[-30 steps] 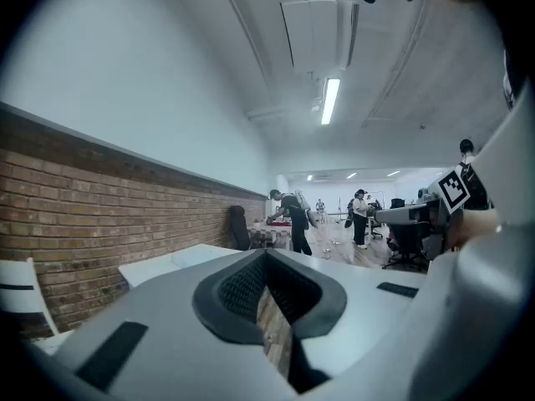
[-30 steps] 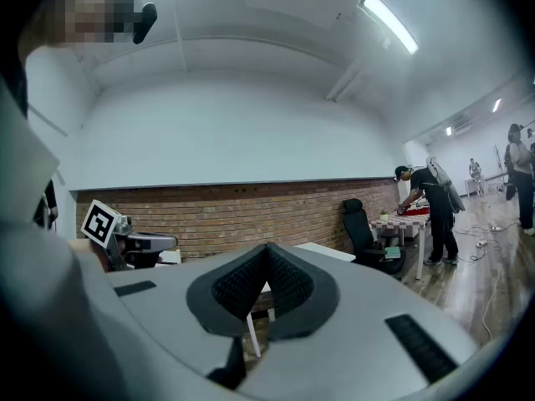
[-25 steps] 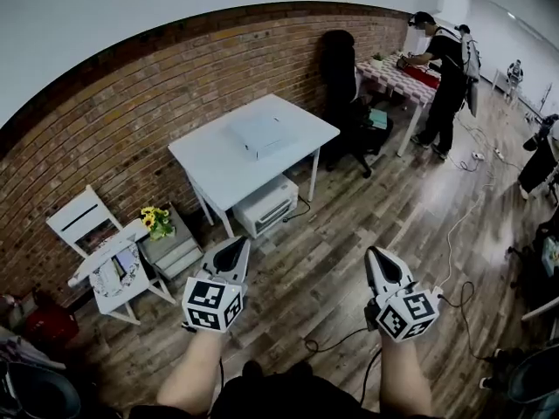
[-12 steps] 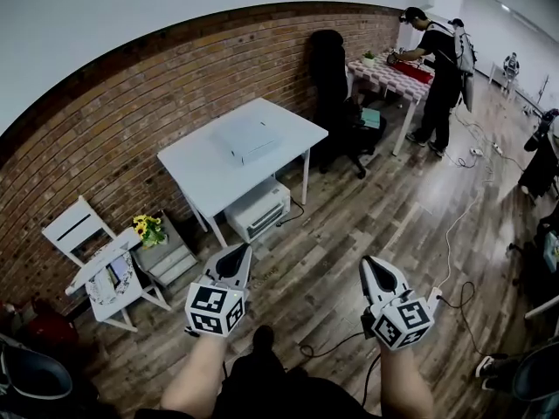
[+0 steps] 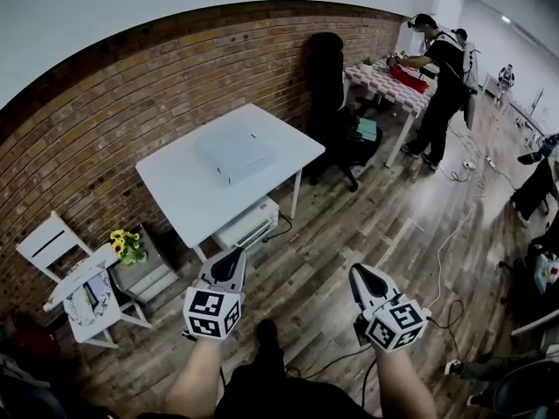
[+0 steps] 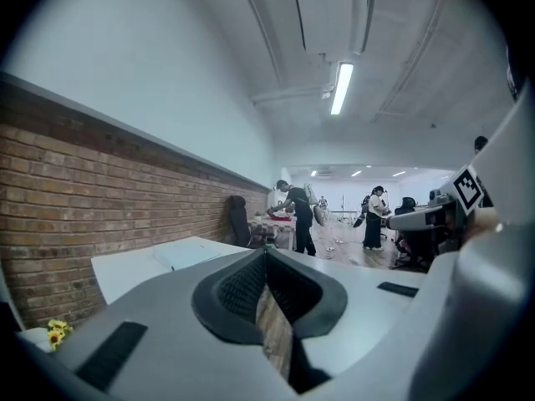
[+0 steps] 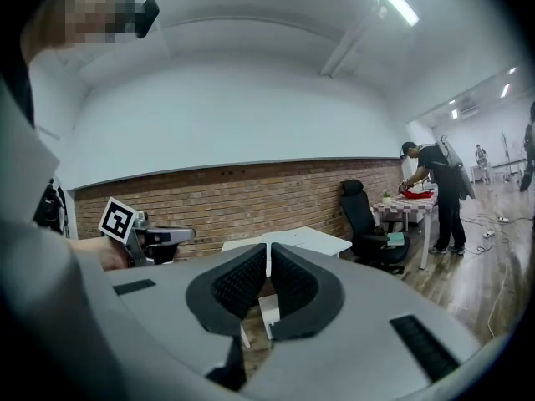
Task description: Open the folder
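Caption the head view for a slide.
Left gripper and right gripper, both shut and empty, point toward white folder on white table.

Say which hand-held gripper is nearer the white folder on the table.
Left. The left hand-held gripper sits almost directly below the folder in the head view; the right hand-held gripper is farther off, toward the right.

Brick wall point(image 5: 105, 120), wood floor point(image 5: 349, 230), white table point(image 5: 188, 203), black office chair point(image 5: 324, 59), ceiling strip light point(image 6: 341, 88)
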Demonstrator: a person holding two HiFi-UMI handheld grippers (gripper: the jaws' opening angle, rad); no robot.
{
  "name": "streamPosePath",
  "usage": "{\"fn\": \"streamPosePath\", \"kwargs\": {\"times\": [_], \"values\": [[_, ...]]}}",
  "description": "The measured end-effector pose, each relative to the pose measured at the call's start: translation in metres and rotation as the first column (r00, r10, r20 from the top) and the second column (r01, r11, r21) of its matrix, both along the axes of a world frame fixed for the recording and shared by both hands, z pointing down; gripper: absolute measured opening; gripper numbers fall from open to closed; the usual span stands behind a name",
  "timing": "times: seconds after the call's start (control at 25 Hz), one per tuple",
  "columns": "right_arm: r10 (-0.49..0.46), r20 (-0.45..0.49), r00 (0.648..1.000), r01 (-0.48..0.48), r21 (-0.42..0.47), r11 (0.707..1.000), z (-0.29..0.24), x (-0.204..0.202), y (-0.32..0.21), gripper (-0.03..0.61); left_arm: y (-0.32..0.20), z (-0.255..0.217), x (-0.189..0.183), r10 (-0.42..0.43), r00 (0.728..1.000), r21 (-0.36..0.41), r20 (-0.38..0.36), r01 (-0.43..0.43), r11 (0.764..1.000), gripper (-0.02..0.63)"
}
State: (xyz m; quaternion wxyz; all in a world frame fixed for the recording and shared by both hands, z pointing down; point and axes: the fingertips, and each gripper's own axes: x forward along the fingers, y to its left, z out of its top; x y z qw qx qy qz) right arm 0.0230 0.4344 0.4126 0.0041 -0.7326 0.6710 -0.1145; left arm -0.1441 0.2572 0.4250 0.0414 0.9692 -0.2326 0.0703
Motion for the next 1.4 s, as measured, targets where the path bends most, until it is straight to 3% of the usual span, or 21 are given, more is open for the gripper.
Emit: {"fn": "streamPosePath", "kwargs": {"times": [0.28, 0.48, 1.0, 1.4], "values": [[-0.03, 0.012, 0.999, 0.031, -0.051, 0.998, 0.002, 0.057, -0.128, 0.031, -0.112, 0.013, 0.056, -0.005, 1.0, -0.061, 0.0, 0.005, 0.998, 0.021], [-0.059, 0.024, 0.998, 0.06, -0.038, 0.997, -0.006, 0.076, -0.215, 0.038, -0.184, 0.014, 0.079, -0.004, 1.0, -0.07, 0.009, 0.005, 0.998, 0.021], [-0.195, 0.096, 0.976, 0.202, -0.071, 0.977, 0.017, 0.105, -0.339, 0.061, -0.278, 0.023, 0.109, -0.078, 0.997, -0.097, 0.019, 0.079, 0.992, 0.023], [-0.324, 0.161, 0.932, 0.339, -0.074, 0.938, 0.043, 0.193, -0.455, 0.071, -0.365, 0.046, 0.182, -0.188, 0.979, -0.126, 0.084, 0.197, 0.972, 0.026]]}}
